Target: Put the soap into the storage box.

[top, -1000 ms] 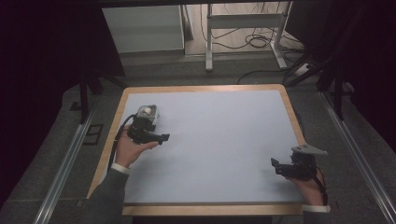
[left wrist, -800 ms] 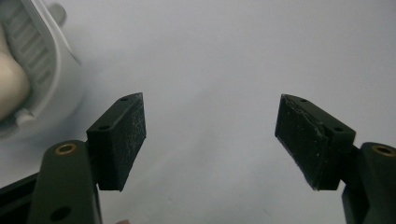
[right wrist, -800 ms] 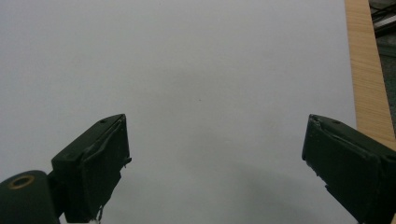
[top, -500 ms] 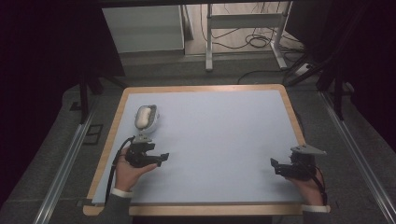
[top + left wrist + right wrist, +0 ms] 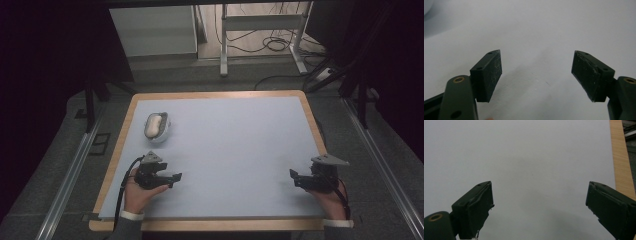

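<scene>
Item: white oval object in a small dish (image 5: 157, 127), resting near the tabletop's (image 5: 235, 145) far-left corner. Left claw (image 5: 175, 179): near-left edge, well apart from the dish, jaws spread wide, nothing between them. Right claw (image 5: 294, 177): near-right corner, jaws likewise spread, released, above bare surface.

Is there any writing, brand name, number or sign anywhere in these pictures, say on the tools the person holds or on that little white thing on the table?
No readable text anywhere.
White object in the small bowl: no label visible; too small to tell.
Left gripper and right gripper: plain black, no markings seen.
Fingers up close: only scratches and screw holes.
Table: bare pale surface, wooden rim, no print.
</scene>
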A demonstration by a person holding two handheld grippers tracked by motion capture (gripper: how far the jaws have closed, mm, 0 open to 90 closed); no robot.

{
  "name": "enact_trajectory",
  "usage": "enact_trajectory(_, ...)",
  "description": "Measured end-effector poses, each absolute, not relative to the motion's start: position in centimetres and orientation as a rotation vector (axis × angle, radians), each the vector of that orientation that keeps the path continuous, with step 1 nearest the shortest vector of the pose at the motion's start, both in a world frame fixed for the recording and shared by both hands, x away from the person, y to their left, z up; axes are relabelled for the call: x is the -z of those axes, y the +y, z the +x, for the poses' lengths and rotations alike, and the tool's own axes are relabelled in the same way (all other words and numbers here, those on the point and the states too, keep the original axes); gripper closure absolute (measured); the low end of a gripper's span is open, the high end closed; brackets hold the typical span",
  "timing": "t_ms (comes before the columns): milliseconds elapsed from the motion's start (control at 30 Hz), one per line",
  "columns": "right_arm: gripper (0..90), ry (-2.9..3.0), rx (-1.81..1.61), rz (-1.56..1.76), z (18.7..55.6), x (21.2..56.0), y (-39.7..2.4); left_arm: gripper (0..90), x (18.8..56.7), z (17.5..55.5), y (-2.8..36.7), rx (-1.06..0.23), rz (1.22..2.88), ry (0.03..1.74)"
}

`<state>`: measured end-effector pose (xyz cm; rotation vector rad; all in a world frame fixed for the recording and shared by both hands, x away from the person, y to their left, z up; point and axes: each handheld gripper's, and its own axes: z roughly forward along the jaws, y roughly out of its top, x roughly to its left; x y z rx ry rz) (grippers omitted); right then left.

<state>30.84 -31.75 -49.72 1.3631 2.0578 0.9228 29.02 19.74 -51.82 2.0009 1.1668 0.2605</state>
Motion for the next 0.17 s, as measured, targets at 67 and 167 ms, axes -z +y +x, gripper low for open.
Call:
enact_trajectory(67,7.4,2.057,-0.923,1.362,30.84,49.72,-31.75,24.9,51.65,28.93,19.88,-0.261,1.990,1.165)
enact_trajectory(167,7.4,2.058,-0.924,1.350,30.81,49.72,-31.64,24.8,51.59,28.79,19.94,-0.265,1.991,1.163)
